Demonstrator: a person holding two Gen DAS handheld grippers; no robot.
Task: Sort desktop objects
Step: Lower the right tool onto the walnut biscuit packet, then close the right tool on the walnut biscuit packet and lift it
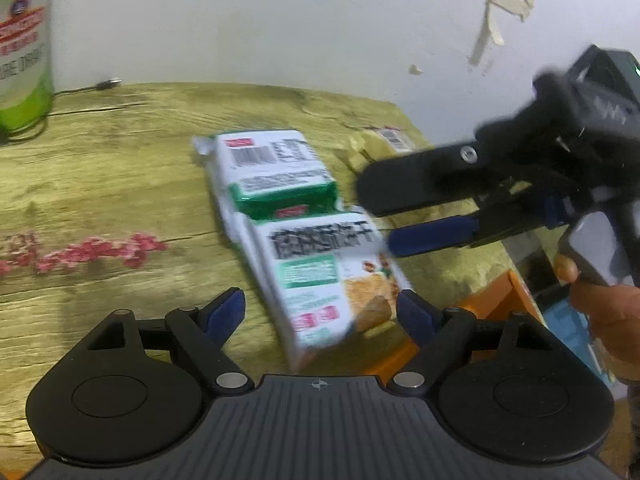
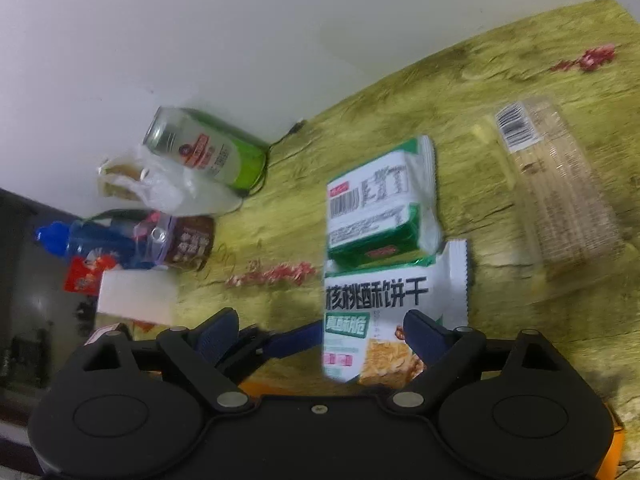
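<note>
Left gripper [image 1: 320, 312]: jaws apart, astride biscuit packet [image 1: 336, 280], not pressing.
Right gripper [image 2: 320, 330]: jaws wide, same packet's corner between.
Right view only: green can [image 2: 208, 148], clear tray [image 2: 560, 184].

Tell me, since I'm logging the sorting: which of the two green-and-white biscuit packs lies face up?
The nearer biscuit pack, between the right tongs: it shows its printed front, while the farther pack shows its barcode.
</note>
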